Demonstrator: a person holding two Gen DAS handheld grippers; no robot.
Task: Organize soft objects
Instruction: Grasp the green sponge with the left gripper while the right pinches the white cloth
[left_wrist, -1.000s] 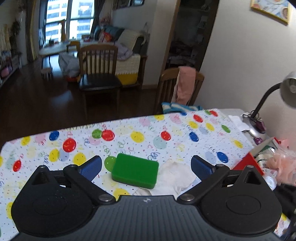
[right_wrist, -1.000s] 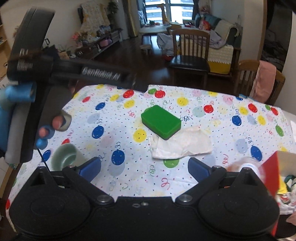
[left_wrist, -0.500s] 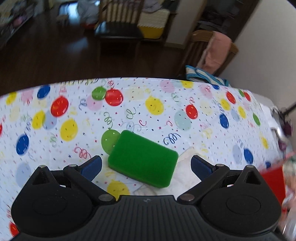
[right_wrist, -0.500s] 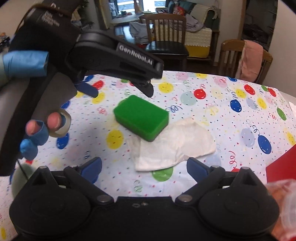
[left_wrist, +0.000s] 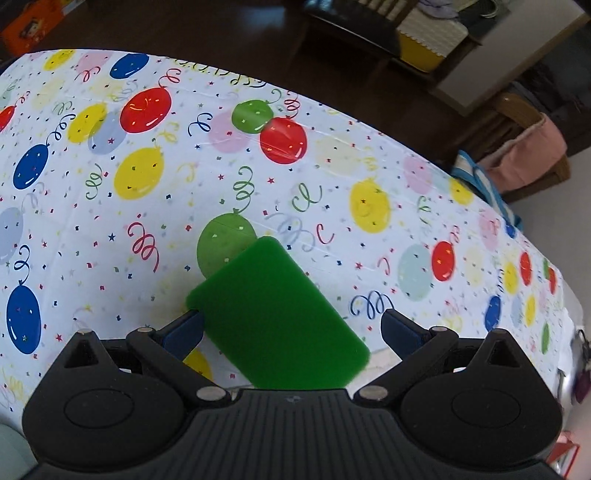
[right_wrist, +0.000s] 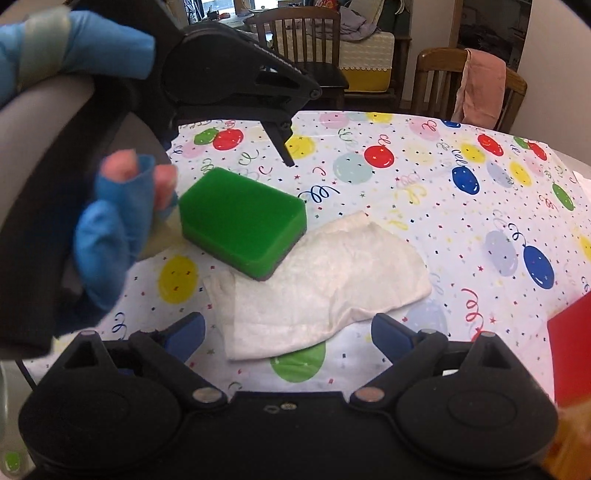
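Note:
A green sponge (left_wrist: 273, 317) lies on the balloon-print tablecloth (left_wrist: 147, 192), partly on a crumpled white cloth (right_wrist: 325, 288). My left gripper (left_wrist: 291, 328) is open and hovers over the sponge, its blue-padded fingers (left_wrist: 184, 328) on either side of it. In the right wrist view the sponge (right_wrist: 240, 225) sits ahead at the left, with the left gripper's black body (right_wrist: 236, 81) above it. My right gripper (right_wrist: 288, 332) is open and empty, just short of the white cloth's near edge.
A red box (right_wrist: 572, 350) stands at the table's right edge. Wooden chairs, one draped with a pink cloth (right_wrist: 480, 85), stand beyond the far edge. A pale green cup edge (left_wrist: 11, 450) shows at the lower left.
My left gripper has tilted down and closed in on the sponge, which now lies between its open fingers. My right gripper has moved forward toward the white cloth.

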